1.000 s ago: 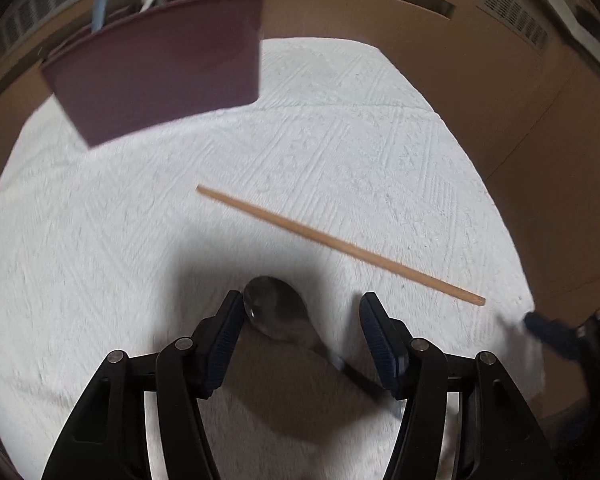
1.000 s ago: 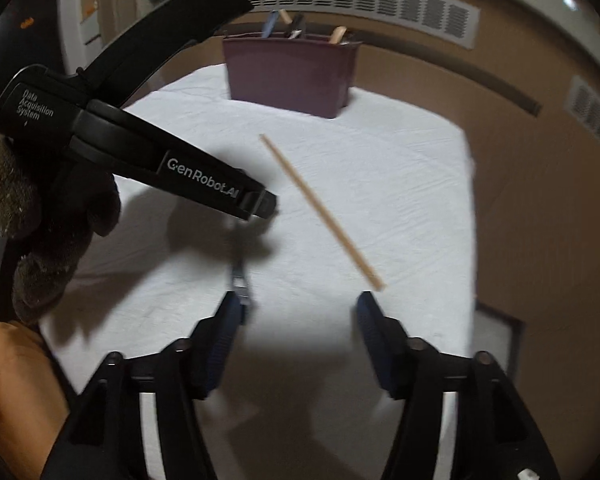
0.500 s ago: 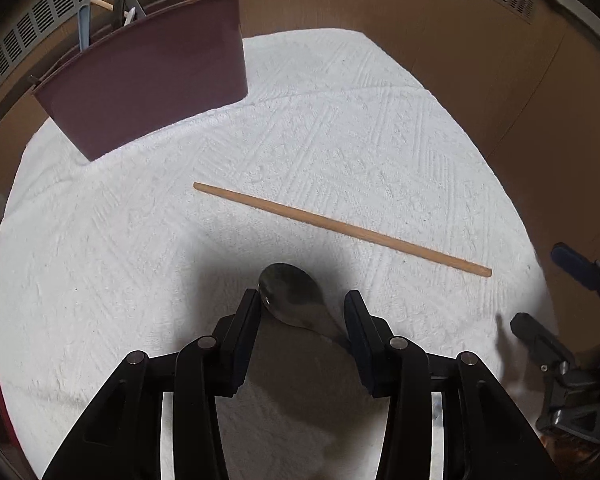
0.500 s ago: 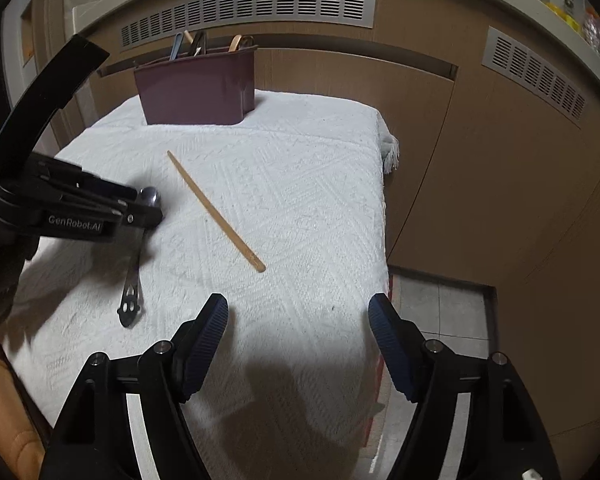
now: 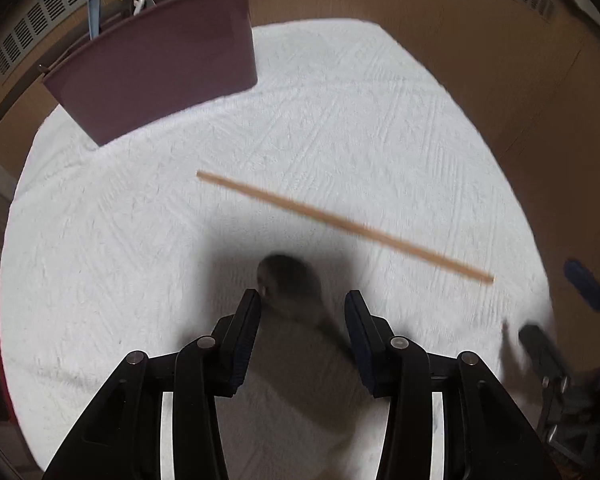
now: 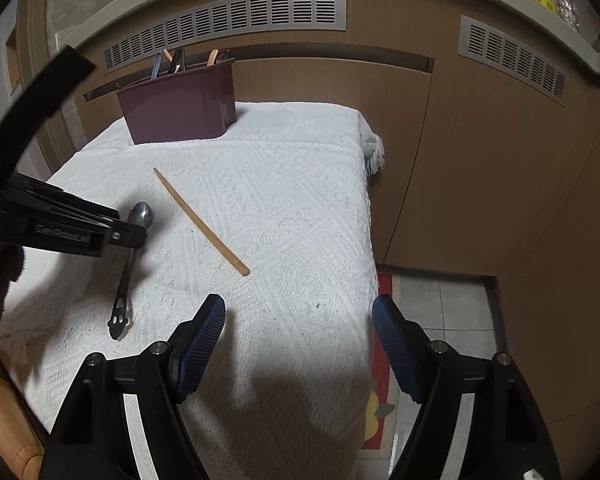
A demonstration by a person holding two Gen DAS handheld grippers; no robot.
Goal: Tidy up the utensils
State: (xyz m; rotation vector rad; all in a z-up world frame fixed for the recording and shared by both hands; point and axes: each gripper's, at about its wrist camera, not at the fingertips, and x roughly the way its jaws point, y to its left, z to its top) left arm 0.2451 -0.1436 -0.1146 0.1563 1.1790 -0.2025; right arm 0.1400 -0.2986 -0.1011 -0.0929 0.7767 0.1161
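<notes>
A metal spoon (image 6: 130, 264) lies on the white cloth; its bowl (image 5: 288, 280) shows blurred between the fingers of my left gripper (image 5: 302, 308), which is open around it, just above the cloth. The left gripper also shows in the right wrist view (image 6: 132, 232) over the spoon's neck. A wooden chopstick (image 5: 344, 226) lies diagonally beyond it, also in the right wrist view (image 6: 200, 222). A maroon utensil holder (image 5: 156, 68) with several utensils stands at the far edge (image 6: 178, 102). My right gripper (image 6: 298, 320) is open and empty near the table's right front edge.
The white cloth-covered table (image 6: 292, 184) ends at the right, with floor tiles (image 6: 440, 304) and a mat below. Brown cabinet fronts with vents (image 6: 228, 16) stand behind and to the right. The right gripper shows at the right edge of the left wrist view (image 5: 560, 320).
My left gripper narrowed around the spoon bowl, then stayed at about that width and shifted slightly. My right gripper drew back and to the right, away from the spoon.
</notes>
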